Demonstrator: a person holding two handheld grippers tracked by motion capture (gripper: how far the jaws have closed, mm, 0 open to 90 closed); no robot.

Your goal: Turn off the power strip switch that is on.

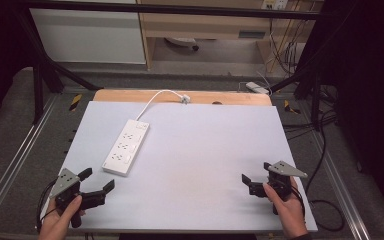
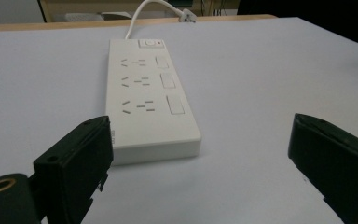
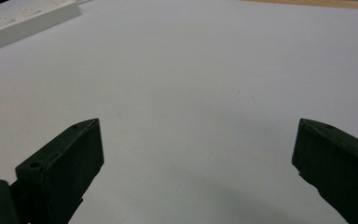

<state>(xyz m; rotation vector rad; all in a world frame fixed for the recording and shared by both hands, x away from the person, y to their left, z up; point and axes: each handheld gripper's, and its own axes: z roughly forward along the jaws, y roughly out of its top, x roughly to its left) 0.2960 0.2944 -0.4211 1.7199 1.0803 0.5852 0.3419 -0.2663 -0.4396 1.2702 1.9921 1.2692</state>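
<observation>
A white table (image 1: 200, 165) spans the workspace, with a strip of bare wood along its far edge. On its left half lies a white power strip (image 1: 126, 146) (three socket rows, each with a switch), flat and angled, its cord (image 1: 155, 97) running off toward the far edge. The left gripper (image 1: 97, 181) hovers just short of the strip's near end, jaws spread wide and empty. The right gripper (image 1: 256, 171) sits well apart near the right corner, jaws likewise spread, holding nothing.
</observation>
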